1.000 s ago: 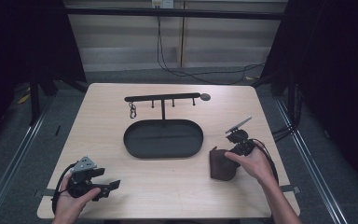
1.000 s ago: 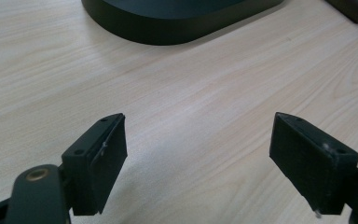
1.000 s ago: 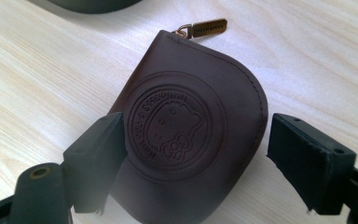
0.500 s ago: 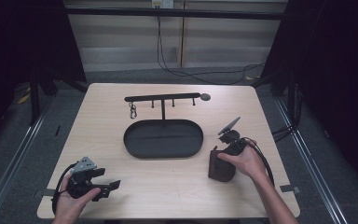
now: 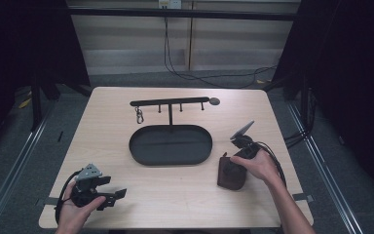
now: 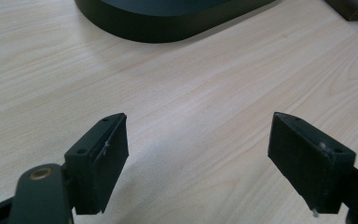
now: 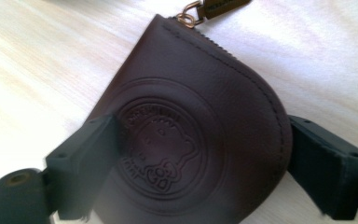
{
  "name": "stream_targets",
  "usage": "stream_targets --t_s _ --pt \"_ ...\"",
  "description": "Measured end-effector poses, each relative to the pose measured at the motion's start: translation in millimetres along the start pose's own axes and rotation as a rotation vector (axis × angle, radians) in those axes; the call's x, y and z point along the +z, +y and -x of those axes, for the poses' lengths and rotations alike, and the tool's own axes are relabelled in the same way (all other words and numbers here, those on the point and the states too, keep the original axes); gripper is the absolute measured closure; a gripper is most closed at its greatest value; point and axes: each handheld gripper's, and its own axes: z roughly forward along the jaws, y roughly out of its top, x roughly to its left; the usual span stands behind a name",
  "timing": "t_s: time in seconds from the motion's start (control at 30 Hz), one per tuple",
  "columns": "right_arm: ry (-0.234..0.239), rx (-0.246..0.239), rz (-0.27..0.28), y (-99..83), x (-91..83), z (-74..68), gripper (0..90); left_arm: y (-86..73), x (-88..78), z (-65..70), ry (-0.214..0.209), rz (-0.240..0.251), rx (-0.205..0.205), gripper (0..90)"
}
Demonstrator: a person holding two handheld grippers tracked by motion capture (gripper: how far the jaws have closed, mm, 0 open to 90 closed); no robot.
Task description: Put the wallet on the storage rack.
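A dark brown leather zip pouch (image 5: 229,174) lies flat on the table at the right front, embossed with a round emblem (image 7: 161,140). My right gripper (image 5: 233,165) points down over the pouch (image 7: 191,93), open, with one jaw over its left side and the other at its right edge. A brass ring and zip pull (image 7: 200,11) stick out at the pouch's far end. My left gripper (image 5: 116,197) is held low near the table's front left corner, open, with bare wood between its jaws (image 6: 198,158).
A black oval tray (image 5: 170,145) sits mid-table, and its rim (image 6: 168,28) shows ahead of the left gripper. Behind the tray stands a black hook rack (image 5: 169,102) with a key ring (image 5: 140,116) hanging from it. The pouch's corner (image 6: 354,9) appears far right.
The right hand and gripper have shifted slightly left and settled over the pouch. The left gripper has not moved.
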Motion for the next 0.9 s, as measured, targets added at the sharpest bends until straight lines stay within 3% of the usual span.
stream_targets --t_s 0.17,0.33,0.7,0.83,0.87,0.9 --pt "0.02 0.022 -0.002 0.1 -1.0 2.1 15.0 -0.3 0.7 0.5 -0.004 -0.003 -0.005 20.0" --pt "0.007 0.042 0.021 -2.2 -8.3 4.4 26.2 -0.4 0.0 -0.2 0.0 0.003 -0.01 20.1" --pt "-0.014 0.057 0.05 -4.8 -15.5 4.6 37.2 -0.4 -1.9 -0.5 -0.009 0.008 -0.006 20.1" --pt "-0.021 0.063 0.082 -6.7 -20.7 5.9 48.7 -0.7 -2.4 -0.7 -0.005 0.008 -0.009 20.1" --pt "-0.022 0.063 0.089 -7.1 -23.2 6.2 53.9 -0.7 -2.3 -0.7 -0.004 0.011 -0.01 20.1" --pt "-0.031 0.059 0.112 -7.4 -26.9 6.5 64.8 -0.4 -2.2 -0.9 -0.005 0.009 -0.011 20.1"
